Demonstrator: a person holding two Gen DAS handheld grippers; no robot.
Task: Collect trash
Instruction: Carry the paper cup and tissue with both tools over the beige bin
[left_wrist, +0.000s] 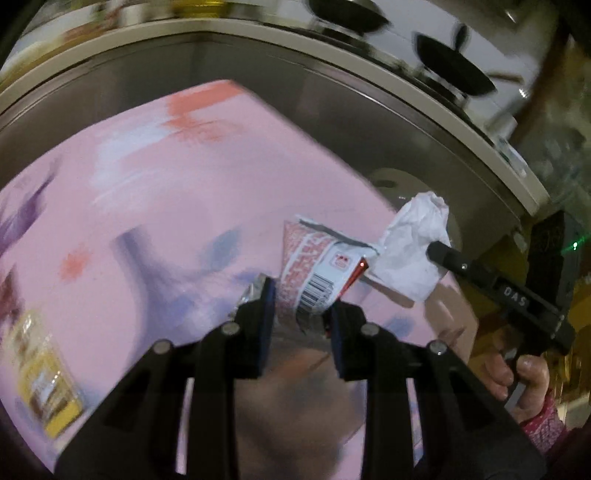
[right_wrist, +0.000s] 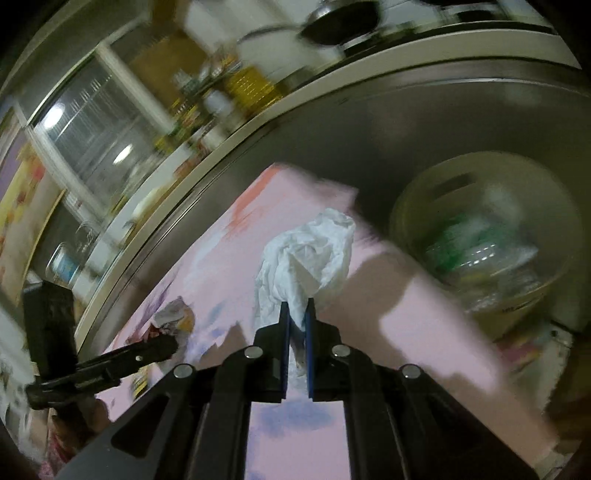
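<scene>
Left tongs (left_wrist: 301, 314) clamped on a snack wrapper (left_wrist: 314, 273), light, crinkly, slick foil, gripped at its lower end. Right tongs (right_wrist: 297, 325) pinched narrow on a crumpled white tissue (right_wrist: 306, 254), soft, weightless. Both above pink table (left_wrist: 147, 206), trash bin (right_wrist: 480, 236) near.

A pink tablecloth (left_wrist: 177, 206) with blurred red, white and purple prints covers the table. Behind it runs a dark cabinet front under a pale countertop edge (left_wrist: 258, 31). Black pans (left_wrist: 454, 70) sit on the counter above. A frosted glass window (right_wrist: 92, 129) glows at left.
</scene>
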